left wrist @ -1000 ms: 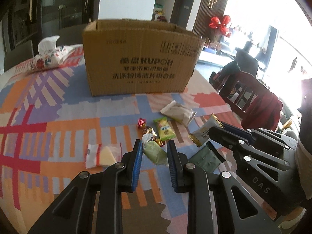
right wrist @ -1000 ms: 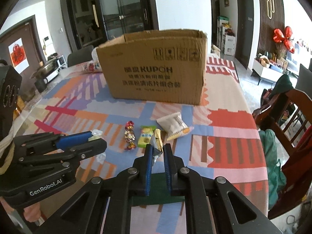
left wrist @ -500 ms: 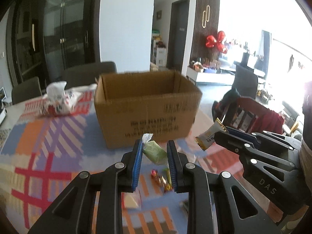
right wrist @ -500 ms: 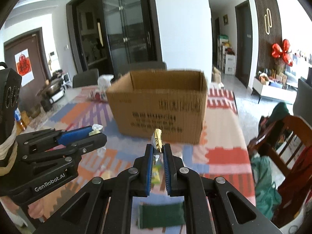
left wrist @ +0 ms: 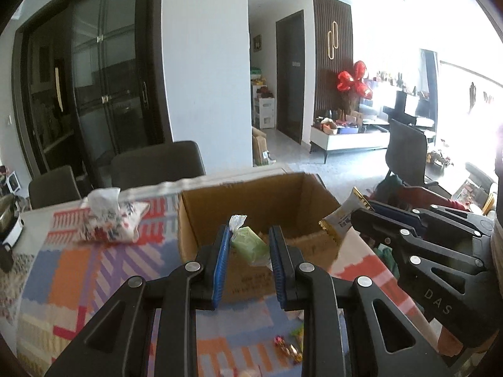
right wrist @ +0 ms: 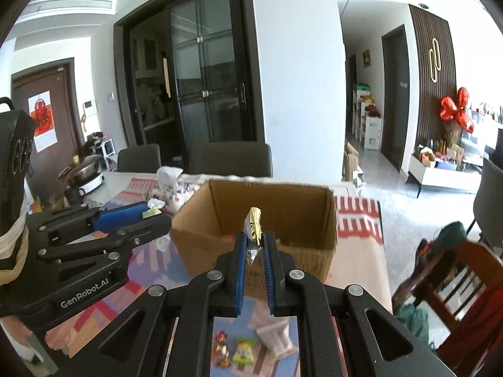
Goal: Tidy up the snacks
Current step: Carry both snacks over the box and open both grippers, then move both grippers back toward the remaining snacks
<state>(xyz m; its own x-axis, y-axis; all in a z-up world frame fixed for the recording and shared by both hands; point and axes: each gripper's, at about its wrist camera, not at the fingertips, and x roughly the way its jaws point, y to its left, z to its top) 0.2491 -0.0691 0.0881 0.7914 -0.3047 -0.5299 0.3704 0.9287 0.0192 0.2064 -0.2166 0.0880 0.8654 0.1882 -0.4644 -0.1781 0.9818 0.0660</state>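
Left wrist view: left tool [left wrist: 248, 245] clamps a pale green wrapped snack [left wrist: 250, 246] above the open brown cardboard box [left wrist: 314, 194]; right tool [right wrist: 253, 245], marked "DAS", pinches a gold-edged foil packet [right wrist: 254, 223]; "GenRobot.AI" on the left one

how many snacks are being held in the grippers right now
2. A pale green packet sits clamped in the left gripper; a gold-edged packet is pinched in the right gripper. Both hang before the cardboard box.

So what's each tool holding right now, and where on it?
The left tool pinches a pale green snack packet across its middle. The right tool clamps a gold-edged packet at its lower end.
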